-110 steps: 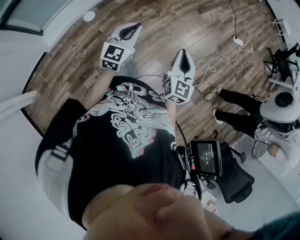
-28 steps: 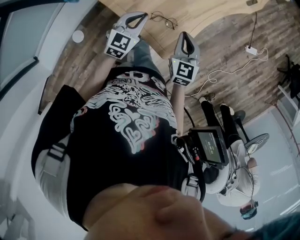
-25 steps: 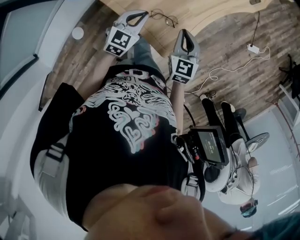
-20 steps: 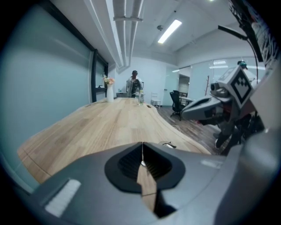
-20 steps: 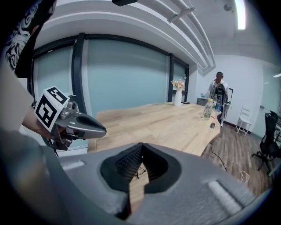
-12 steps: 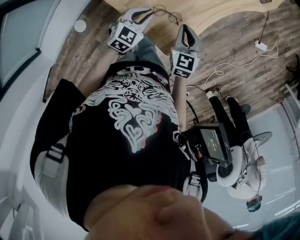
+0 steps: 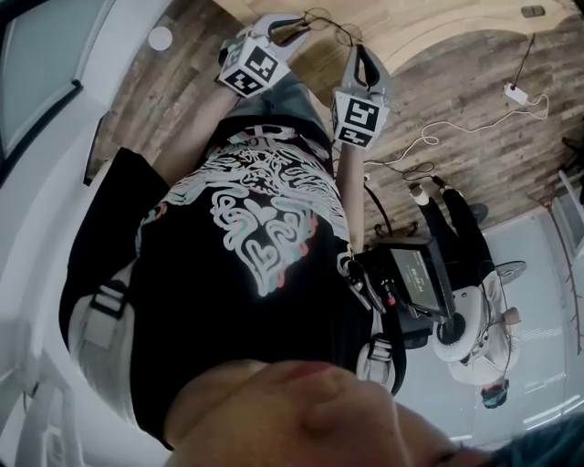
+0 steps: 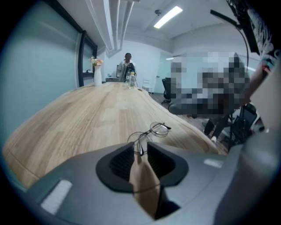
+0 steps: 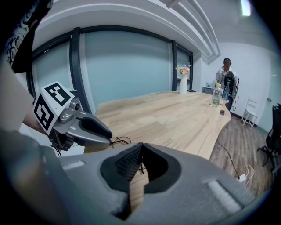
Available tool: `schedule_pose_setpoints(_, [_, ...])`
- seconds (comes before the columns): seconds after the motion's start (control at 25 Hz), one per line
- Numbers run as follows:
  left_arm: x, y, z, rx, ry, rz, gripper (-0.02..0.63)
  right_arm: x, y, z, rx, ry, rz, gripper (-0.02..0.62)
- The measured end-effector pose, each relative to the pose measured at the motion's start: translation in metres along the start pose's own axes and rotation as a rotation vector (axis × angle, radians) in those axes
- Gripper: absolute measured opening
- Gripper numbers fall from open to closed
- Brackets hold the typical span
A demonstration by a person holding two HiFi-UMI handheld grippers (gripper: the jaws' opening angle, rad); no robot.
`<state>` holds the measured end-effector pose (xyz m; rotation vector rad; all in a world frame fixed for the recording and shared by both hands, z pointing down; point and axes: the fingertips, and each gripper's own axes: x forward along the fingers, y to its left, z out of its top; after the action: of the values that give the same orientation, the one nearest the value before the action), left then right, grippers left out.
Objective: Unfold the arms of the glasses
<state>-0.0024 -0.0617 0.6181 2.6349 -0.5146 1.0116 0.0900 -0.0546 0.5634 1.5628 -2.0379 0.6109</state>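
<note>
Thin wire-framed glasses [image 8: 159,129] lie on the wooden table [image 8: 79,114] near its front edge, with the arms folded. In the head view the glasses [image 7: 328,23] sit at the top, between the two grippers. My left gripper [image 8: 140,147] is right at them; its jaws are opening, with a gap between the pads and one thin arm end lying in that gap, unpressed. The left gripper [image 7: 297,25] shows at the top left. My right gripper [image 9: 141,146] hangs a little short of the glasses [image 9: 120,141], its tips together. The right gripper [image 7: 359,50] holds nothing that I can see.
At the table's far end stand a vase of flowers [image 8: 97,74] and bottles [image 8: 130,79], with a person [image 8: 127,66] behind them. Beside me another person [image 7: 461,310] sits low on the wood floor. A white cable and power strip [image 7: 516,91] lie there.
Both grippers have come down and forward to the glasses at the table's edge. The left jaws, shut a second ago, now stand apart.
</note>
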Motion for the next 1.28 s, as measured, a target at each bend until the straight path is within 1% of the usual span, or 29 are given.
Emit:
schedule_pose_setpoints(0.08, [0.011,0.004,-0.001,0.026,0.026,-0.012,0.065,0.010,-0.004,0.001,-0.006,0.009,0.005,0.000])
schedule_pose_setpoints(0.2, [0.024,0.013,-0.002,0.064,0.055,-0.012,0.064,0.025,-0.006,0.003,-0.016,0.019,0.018,0.000])
schedule_pose_setpoints(0.32, [0.028,0.012,-0.004,0.092,0.078,-0.008,0.064,0.033,-0.002,-0.006,-0.015,0.050,0.037,0.000])
schedule_pose_setpoints(0.56, [0.025,0.012,-0.003,0.122,0.087,0.002,0.063,0.040,0.005,-0.021,-0.045,0.103,0.062,0.000])
schedule_pose_setpoints(0.64, [0.026,0.011,-0.004,0.130,0.097,0.005,0.053,0.042,0.005,-0.026,-0.042,0.113,0.066,0.000])
schedule_pose_setpoints(0.72, [0.027,0.013,-0.004,0.139,0.110,0.016,0.021,0.044,0.005,-0.029,-0.044,0.118,0.074,0.000])
schedule_pose_setpoints(0.76, [0.028,0.014,-0.004,0.140,0.114,0.019,0.021,0.045,0.005,-0.028,-0.051,0.121,0.078,0.000])
schedule_pose_setpoints(0.92, [0.024,0.017,0.001,0.117,0.103,0.016,0.019,0.046,0.007,-0.028,-0.071,0.134,0.090,0.000])
schedule_pose_setpoints(1.12, [0.016,0.016,0.014,0.128,0.072,0.016,0.017,0.046,0.008,-0.031,-0.068,0.143,0.090,0.000])
schedule_pose_setpoints(1.2, [0.011,0.015,0.022,0.138,0.060,0.019,0.015,0.045,0.012,-0.026,-0.069,0.121,0.118,0.000])
schedule_pose_setpoints(1.28, [0.007,0.014,0.030,0.148,0.047,0.024,0.013,0.041,0.017,-0.016,-0.093,0.069,0.153,0.002])
